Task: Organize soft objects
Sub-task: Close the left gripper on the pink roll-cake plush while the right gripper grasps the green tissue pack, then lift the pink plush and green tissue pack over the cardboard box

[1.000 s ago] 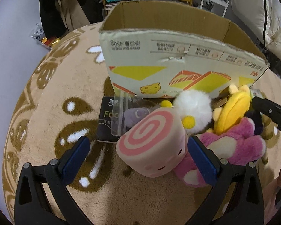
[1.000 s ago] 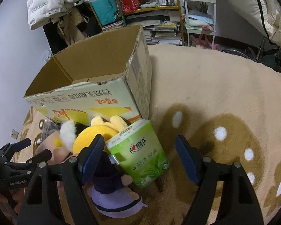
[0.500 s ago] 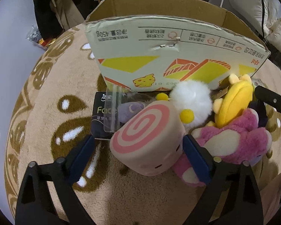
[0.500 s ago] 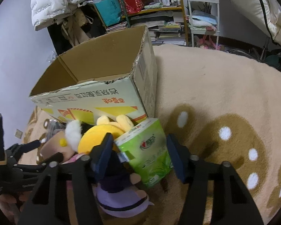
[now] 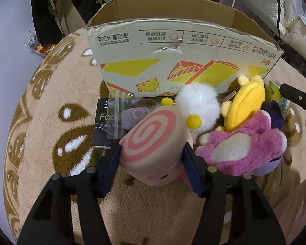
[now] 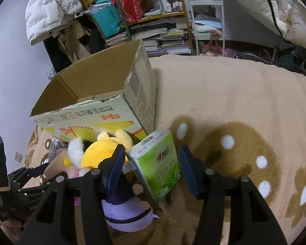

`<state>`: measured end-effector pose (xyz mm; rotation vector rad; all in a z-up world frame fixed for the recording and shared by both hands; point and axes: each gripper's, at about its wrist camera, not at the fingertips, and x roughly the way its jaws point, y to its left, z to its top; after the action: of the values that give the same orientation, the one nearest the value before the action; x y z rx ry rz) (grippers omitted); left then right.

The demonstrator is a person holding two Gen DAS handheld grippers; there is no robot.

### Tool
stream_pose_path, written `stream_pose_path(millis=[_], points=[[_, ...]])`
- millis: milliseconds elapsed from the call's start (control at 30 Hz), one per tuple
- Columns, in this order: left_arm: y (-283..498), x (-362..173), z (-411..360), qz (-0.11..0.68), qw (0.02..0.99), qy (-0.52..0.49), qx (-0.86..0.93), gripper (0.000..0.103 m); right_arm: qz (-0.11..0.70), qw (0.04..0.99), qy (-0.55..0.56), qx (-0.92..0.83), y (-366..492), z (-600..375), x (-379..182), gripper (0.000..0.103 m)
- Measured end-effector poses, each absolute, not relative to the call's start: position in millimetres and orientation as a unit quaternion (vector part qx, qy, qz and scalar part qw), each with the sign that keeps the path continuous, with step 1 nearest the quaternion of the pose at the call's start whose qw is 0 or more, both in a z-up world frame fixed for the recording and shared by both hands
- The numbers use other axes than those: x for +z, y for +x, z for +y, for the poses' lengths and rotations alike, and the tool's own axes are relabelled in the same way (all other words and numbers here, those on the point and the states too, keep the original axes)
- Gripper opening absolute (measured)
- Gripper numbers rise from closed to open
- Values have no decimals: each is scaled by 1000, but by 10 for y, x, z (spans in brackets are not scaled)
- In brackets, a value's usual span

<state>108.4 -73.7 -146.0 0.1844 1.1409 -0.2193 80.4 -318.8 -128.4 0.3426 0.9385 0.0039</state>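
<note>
My left gripper (image 5: 151, 167) is shut on a pink swirl roll plush (image 5: 155, 143), its pads pressing both sides. Beside it lie a white pompom plush (image 5: 197, 106), a yellow plush (image 5: 244, 106) and a pink plush (image 5: 242, 151). An open cardboard box (image 5: 181, 61) stands just behind the pile. My right gripper (image 6: 153, 171) has its jaws close around a green tissue pack (image 6: 159, 167) on the rug, the pads at or near its sides. A purple plush (image 6: 124, 212) lies by its left finger.
A black tissue pack (image 5: 104, 126) and a clear bag with a purple toy (image 5: 132, 116) lie left of the roll plush. A tan patterned rug (image 6: 234, 112) covers the floor. Shelves (image 6: 153, 20), a white cart (image 6: 208, 20) and a hanging jacket (image 6: 51, 10) stand behind the box.
The left jaws have closed from wide open onto the swirl roll plush. The right jaws have narrowed around the green tissue pack and moved forward onto it.
</note>
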Motion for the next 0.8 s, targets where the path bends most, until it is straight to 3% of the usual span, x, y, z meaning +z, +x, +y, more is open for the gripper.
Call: stream_pose_path(millis=[167, 300, 800], points=[[1030, -1412, -698, 532, 836, 88, -99, 48, 454, 879, 145, -6, 779, -3127, -1246, 52], [948, -1345, -707, 521, 843, 95, -99, 47, 461, 880, 113, -4, 772, -3022, -1202, 36], [809, -1116, -658, 474, 872, 95, -80, 43, 449, 886, 111, 18, 730, -2993, -1160, 33]])
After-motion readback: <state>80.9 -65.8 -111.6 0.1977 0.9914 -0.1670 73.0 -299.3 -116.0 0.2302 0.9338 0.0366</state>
